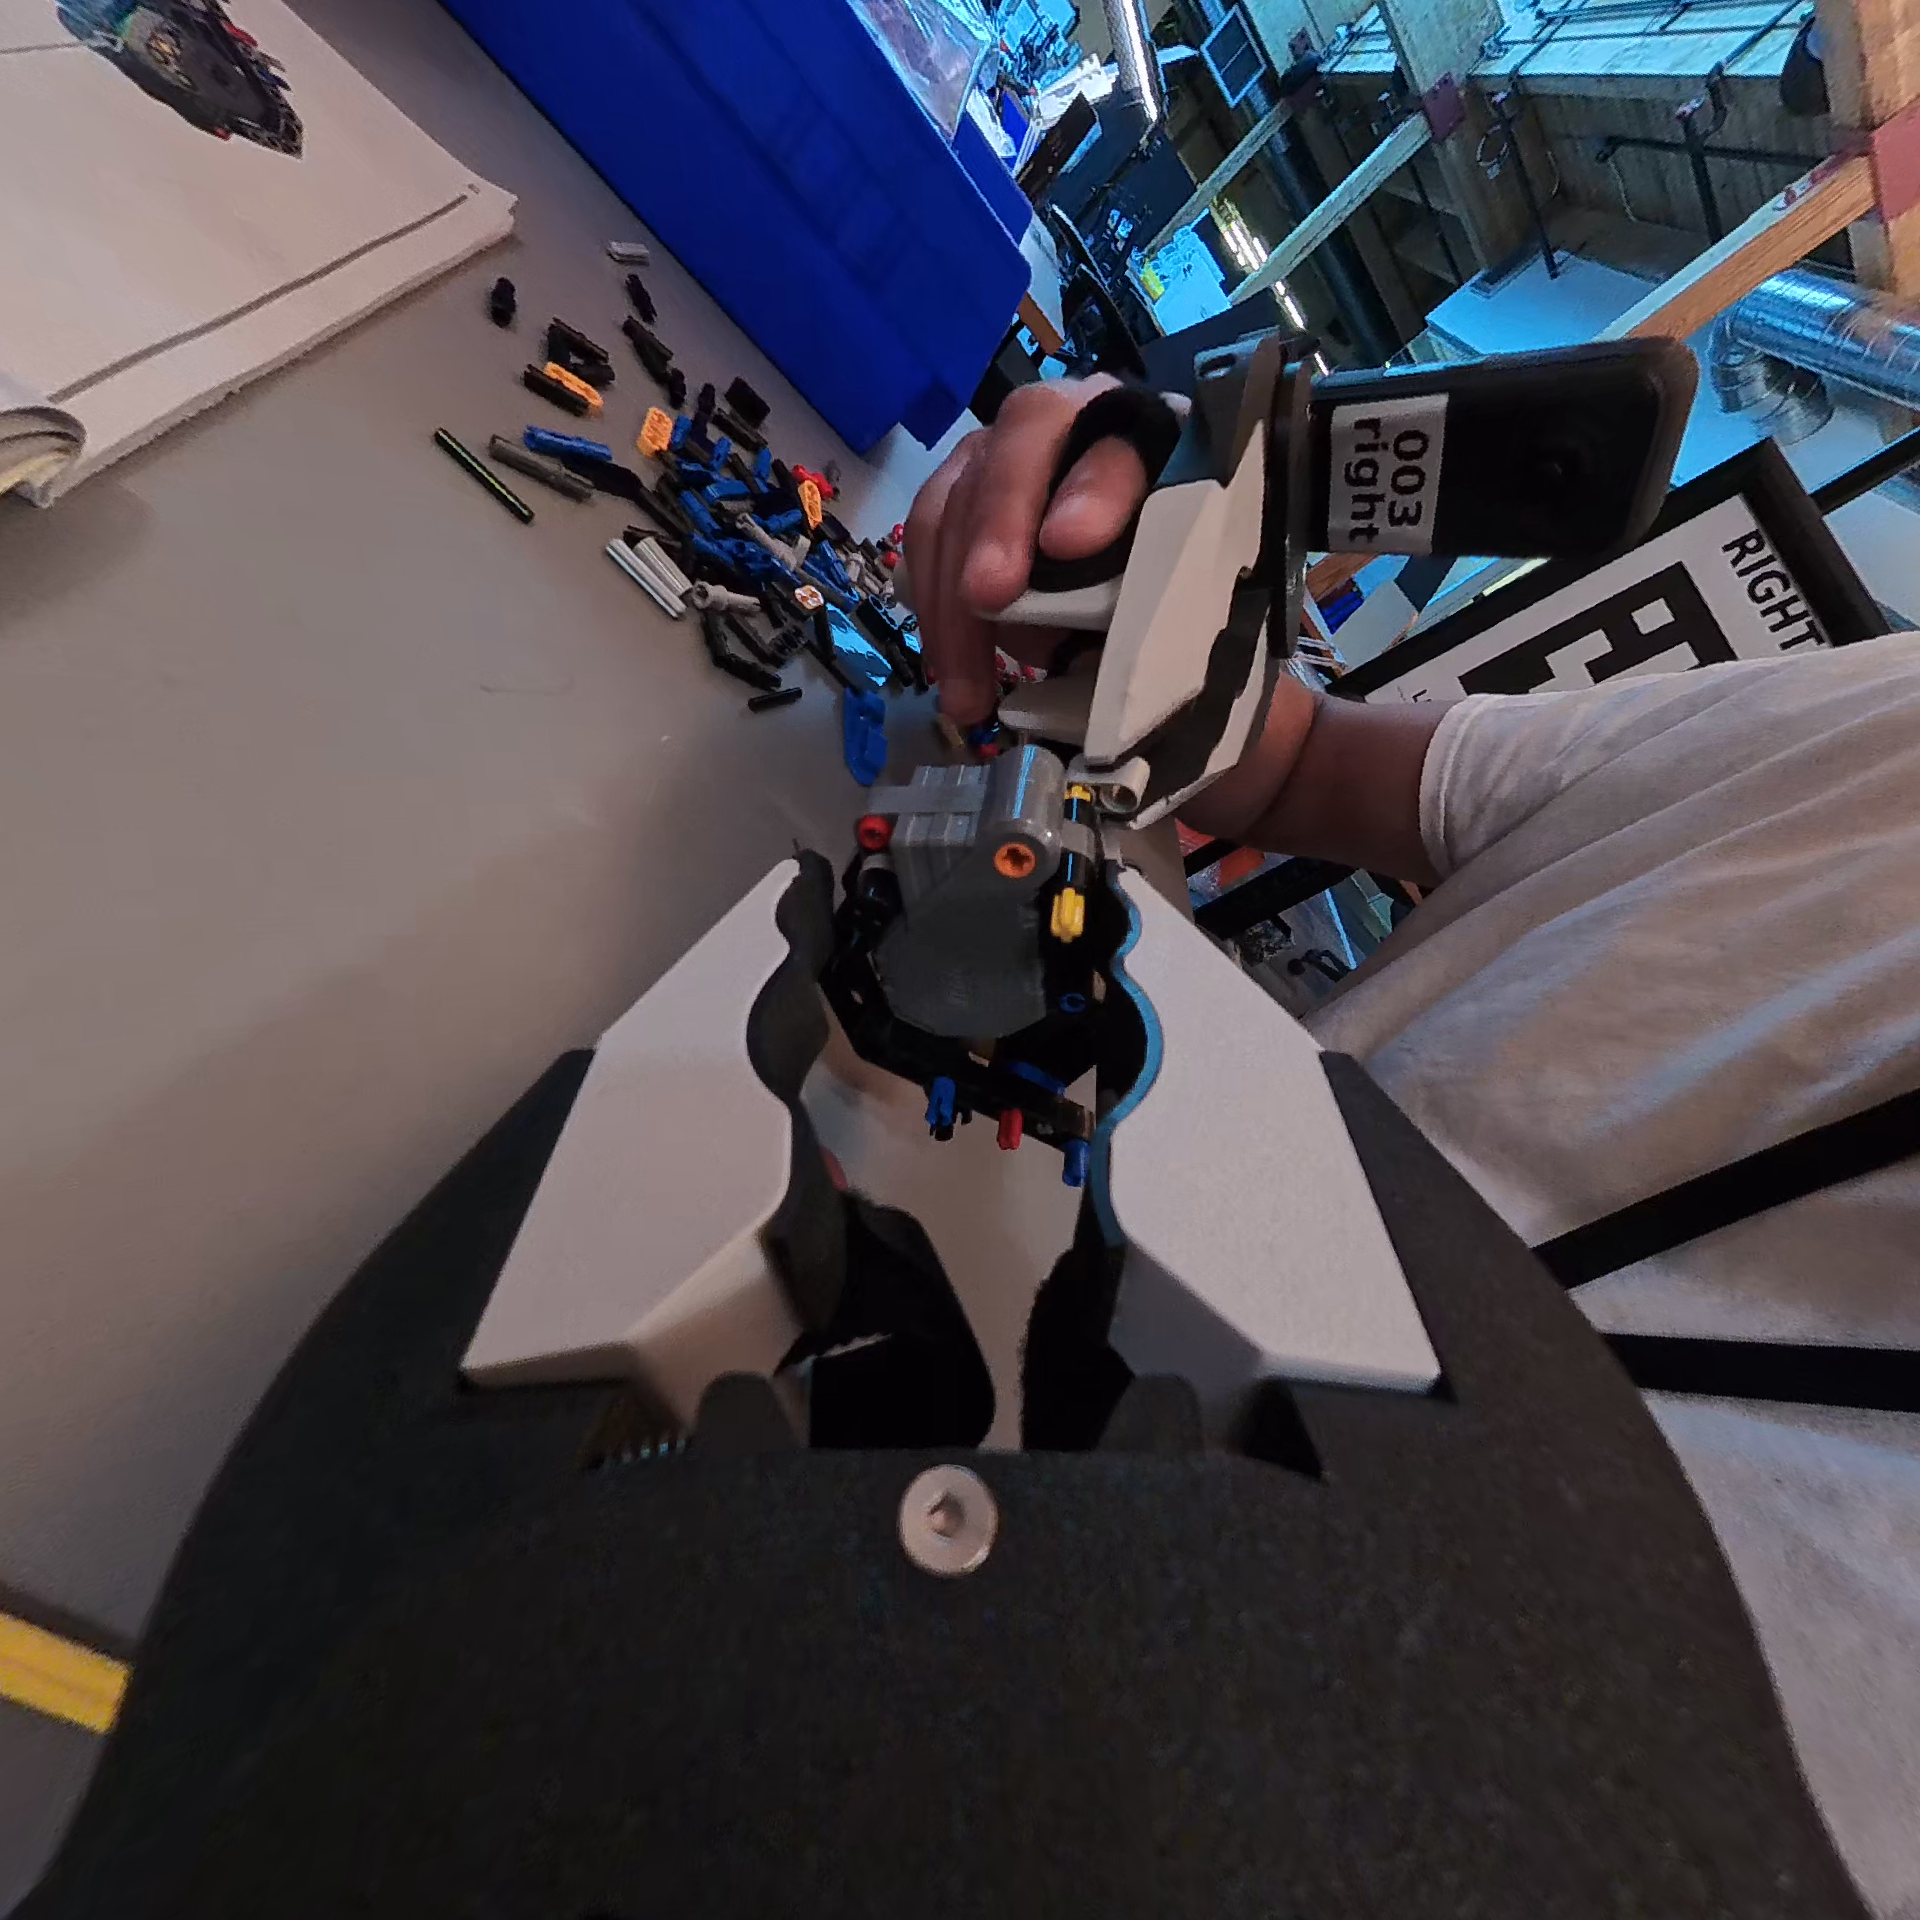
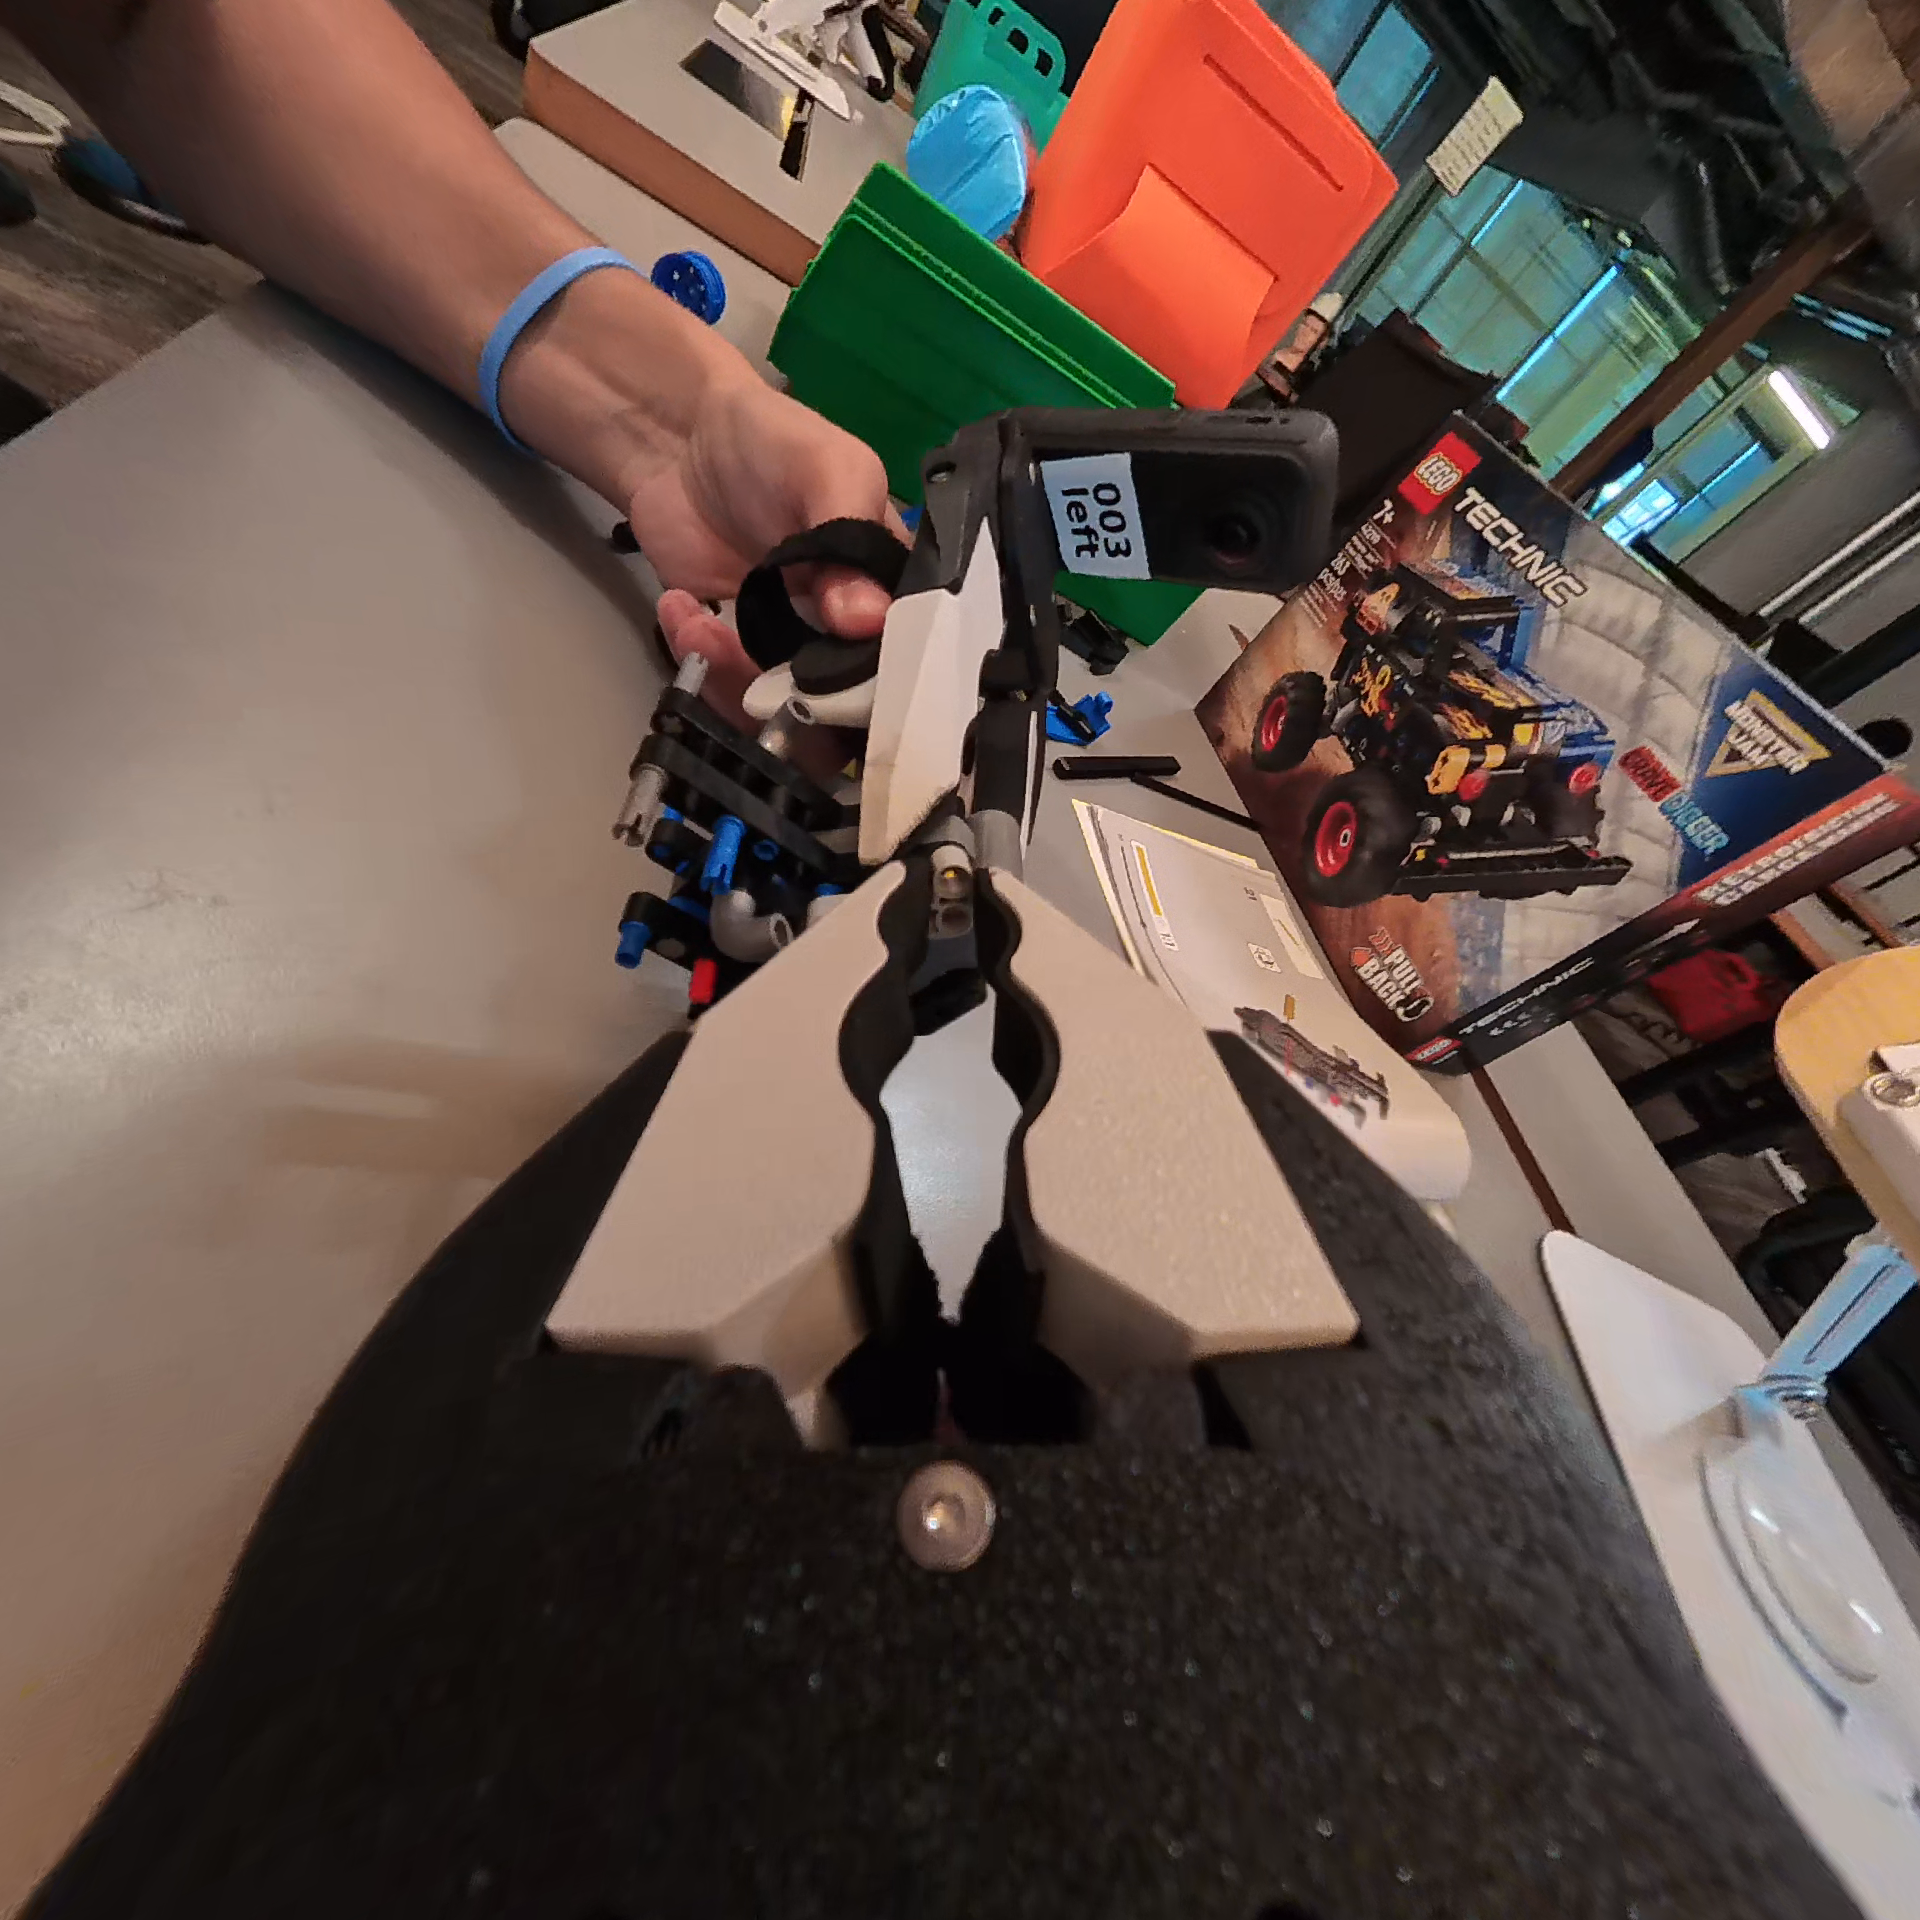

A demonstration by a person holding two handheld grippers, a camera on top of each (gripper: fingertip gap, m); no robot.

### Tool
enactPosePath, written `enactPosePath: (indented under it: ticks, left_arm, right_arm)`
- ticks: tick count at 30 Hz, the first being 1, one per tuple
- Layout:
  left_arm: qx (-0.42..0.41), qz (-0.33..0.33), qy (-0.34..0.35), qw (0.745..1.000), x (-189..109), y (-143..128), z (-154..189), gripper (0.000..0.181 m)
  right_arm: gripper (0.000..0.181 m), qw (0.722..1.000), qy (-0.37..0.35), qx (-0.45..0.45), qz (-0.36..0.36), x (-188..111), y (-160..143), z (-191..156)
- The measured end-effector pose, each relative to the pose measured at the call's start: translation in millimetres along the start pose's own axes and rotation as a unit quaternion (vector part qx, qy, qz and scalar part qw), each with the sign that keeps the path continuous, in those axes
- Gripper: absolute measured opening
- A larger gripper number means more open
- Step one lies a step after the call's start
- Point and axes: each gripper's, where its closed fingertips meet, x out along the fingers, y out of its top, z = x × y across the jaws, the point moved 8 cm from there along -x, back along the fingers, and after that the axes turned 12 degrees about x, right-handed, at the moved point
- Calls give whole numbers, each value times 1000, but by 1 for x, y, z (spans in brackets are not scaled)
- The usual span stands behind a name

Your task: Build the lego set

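left gripper: clamped on the half-built chassis, held above the grey table | right gripper: pinching a small grey connector at the chassis | handling: light, stiff, joints may pop; hold the black frame beams.

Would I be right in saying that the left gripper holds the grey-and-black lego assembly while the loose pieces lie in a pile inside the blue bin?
Not quite: in the left wrist view the loose pieces lie on the grey table beside the blue bin, not inside it. The left gripper does hold the grey-and-black lego assembly.
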Motion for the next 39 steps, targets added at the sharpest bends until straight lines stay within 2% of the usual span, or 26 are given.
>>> enactPosePath:
  ticks: [12,18,21,39]
  left_arm:
    - [7,-6,5,1000,2,-1,1,48]
    - [-7,3,-7,1000,0,0,1,48]
    - [-6,4,-12,1000,1,0,2,48]
    - [-1,-2,-20,1000,1,-1,5,48]
  right_arm:
    - [8,995,23,99,-14,3,-3,2]
    - [8,999,-6,45,24,-3,-2,6]
    - [7,997,13,44,55,-3,2,3]
    - [8,998,11,44,52,3,-2,4]
